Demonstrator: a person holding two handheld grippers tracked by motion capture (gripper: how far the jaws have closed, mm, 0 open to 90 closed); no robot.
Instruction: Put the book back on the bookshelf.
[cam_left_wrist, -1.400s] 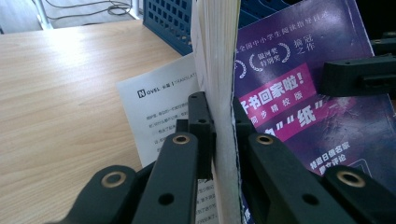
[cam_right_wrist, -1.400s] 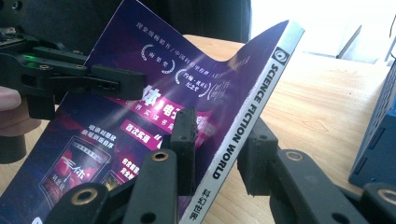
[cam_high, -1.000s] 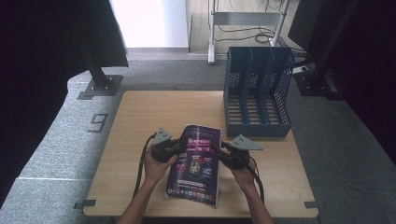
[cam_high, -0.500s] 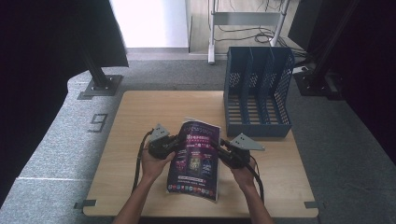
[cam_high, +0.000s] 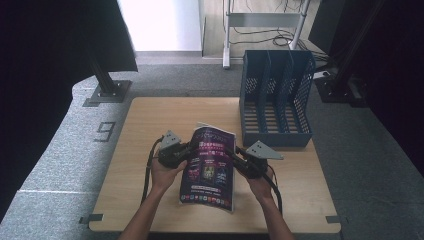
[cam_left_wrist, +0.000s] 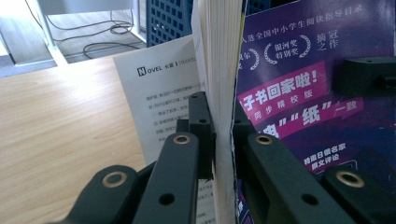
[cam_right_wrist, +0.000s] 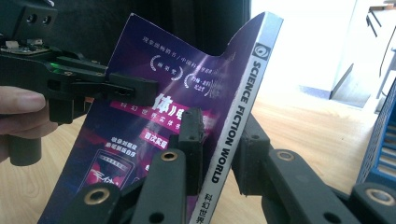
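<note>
The desk takes up the middle of the high view, with a blue file rack at its upper right. Just below centre sits the magazine, lifted off the wood. It looks light and floppy with a slick glossy cover, so I'd grab it by the stiffer spine. The left hand-held gripper pinches its page edge, and the right hand-held gripper clamps the spine.
</note>
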